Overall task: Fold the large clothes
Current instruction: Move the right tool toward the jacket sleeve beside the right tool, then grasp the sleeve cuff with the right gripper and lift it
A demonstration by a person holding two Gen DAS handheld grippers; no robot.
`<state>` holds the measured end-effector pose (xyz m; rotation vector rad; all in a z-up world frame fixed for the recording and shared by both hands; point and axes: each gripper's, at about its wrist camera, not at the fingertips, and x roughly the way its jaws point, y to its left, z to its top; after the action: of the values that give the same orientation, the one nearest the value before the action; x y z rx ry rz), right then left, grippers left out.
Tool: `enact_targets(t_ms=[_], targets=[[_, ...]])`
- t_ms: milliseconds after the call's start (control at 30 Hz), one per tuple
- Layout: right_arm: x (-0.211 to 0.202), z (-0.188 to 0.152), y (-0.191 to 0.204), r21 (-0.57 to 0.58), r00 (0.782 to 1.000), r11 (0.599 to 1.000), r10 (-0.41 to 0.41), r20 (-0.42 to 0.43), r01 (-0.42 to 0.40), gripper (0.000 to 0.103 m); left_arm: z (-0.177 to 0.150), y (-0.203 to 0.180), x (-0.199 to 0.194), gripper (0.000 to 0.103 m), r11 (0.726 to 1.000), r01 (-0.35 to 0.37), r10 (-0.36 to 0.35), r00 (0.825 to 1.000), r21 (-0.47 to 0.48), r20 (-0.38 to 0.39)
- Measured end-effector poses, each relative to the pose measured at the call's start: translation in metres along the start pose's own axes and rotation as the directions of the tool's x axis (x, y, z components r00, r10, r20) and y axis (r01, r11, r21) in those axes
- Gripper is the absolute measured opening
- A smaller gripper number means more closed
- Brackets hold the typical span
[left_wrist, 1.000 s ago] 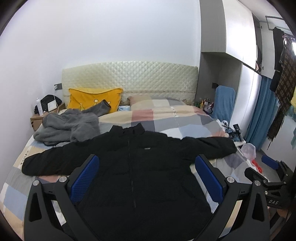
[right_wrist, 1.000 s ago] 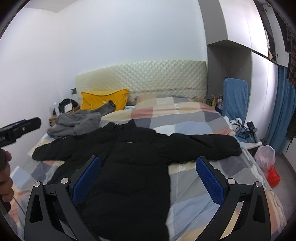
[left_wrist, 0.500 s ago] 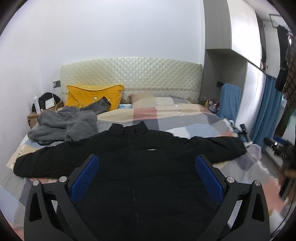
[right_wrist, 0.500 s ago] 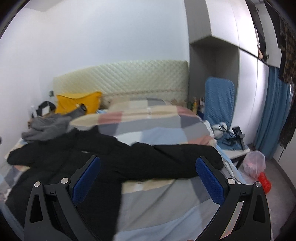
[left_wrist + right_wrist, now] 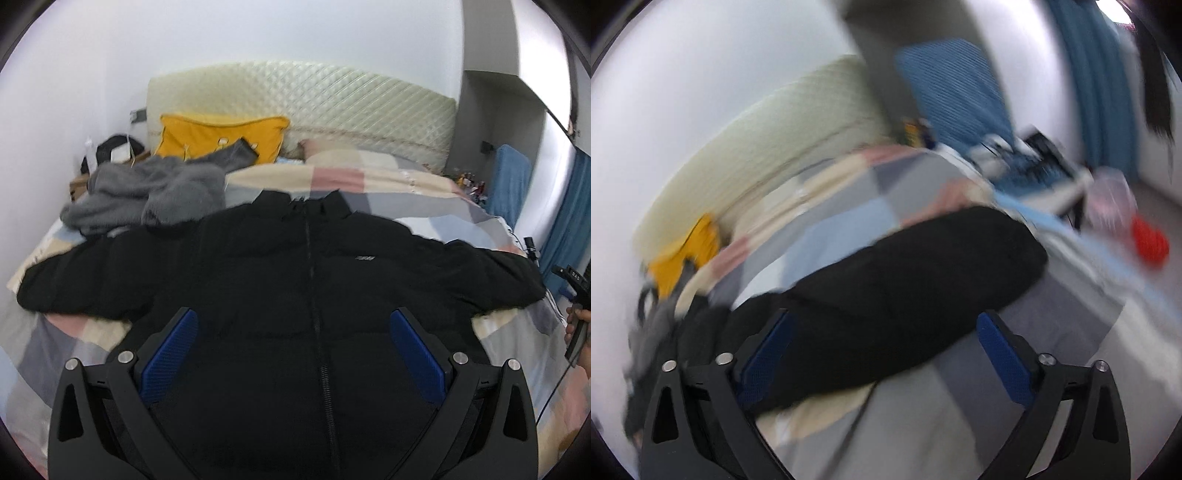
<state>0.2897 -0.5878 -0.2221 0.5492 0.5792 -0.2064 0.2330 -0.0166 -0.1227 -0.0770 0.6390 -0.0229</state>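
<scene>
On the far left of the left wrist view a nightstand (image 5: 79,181) holds a black bag (image 5: 118,144). Next to it a grey fleece garment (image 5: 147,195) lies heaped on the checked bedspread (image 5: 369,177), in front of a yellow pillow (image 5: 221,138) that leans on the quilted cream headboard (image 5: 332,99).

The black puffer jacket (image 5: 288,295) lies front-up and zipped across the middle of the bed, collar toward the headboard and both sleeves stretched out sideways. The left gripper (image 5: 295,354) hangs over its lower chest with its jaws spread wide, nothing between the blue pads (image 5: 170,354) but the jacket lying below them.

At the right edge of that view a hand (image 5: 576,328) grips the handle of the other tool, just past the end of the jacket's sleeve.

The right wrist view is tilted and smeared by motion. There the right gripper (image 5: 882,362) is over the jacket's sleeve (image 5: 905,295) (its cuff ends near the bed's edge), its jaws wide apart and beginning to close; the sleeve sits in the gap, not pinched. Further right are a blue chair (image 5: 953,92), a blue curtain (image 5: 1097,85) and something red (image 5: 1150,243) on the floor.
</scene>
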Motion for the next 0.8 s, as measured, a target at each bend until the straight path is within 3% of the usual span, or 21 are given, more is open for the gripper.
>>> enact_targets(t_ms=[100,200,433,567,667,800], targets=[[0.026,0.001,-0.04,0.175,0.999,0.983,-0.045,-0.025,0.049,0.093,-0.01,0.01,0.02,0.103,0.999,-0.006,0.006,1.0,-0.033,0.012],[0.037,0.005,-0.074,0.307,0.999,0.95,-0.052,0.004,0.048,0.093,-0.013,0.015,0.039,0.103,0.999,-0.006,0.005,1.0,-0.048,-0.018],[0.071,0.016,-0.104,0.376,0.993,0.919,-0.12,-0.012,0.116,0.093,-0.019,0.029,0.066,0.103,0.996,-0.045,0.039,0.996,-0.072,-0.077],[0.089,0.024,-0.098,0.359,0.992,0.927,-0.122,0.018,0.108,0.093,-0.022,0.03,0.069,0.103,0.996,-0.047,0.04,0.996,-0.077,-0.085],[0.093,0.03,-0.091,0.358,0.995,0.931,-0.084,0.044,0.063,0.074,-0.024,0.029,0.071,0.103,0.996,-0.054,0.048,0.995,-0.071,-0.087],[0.089,0.043,-0.084,0.328,0.993,0.941,-0.105,0.05,0.084,0.019,-0.026,0.025,0.078,0.103,0.997,-0.06,0.054,0.993,-0.047,-0.106]])
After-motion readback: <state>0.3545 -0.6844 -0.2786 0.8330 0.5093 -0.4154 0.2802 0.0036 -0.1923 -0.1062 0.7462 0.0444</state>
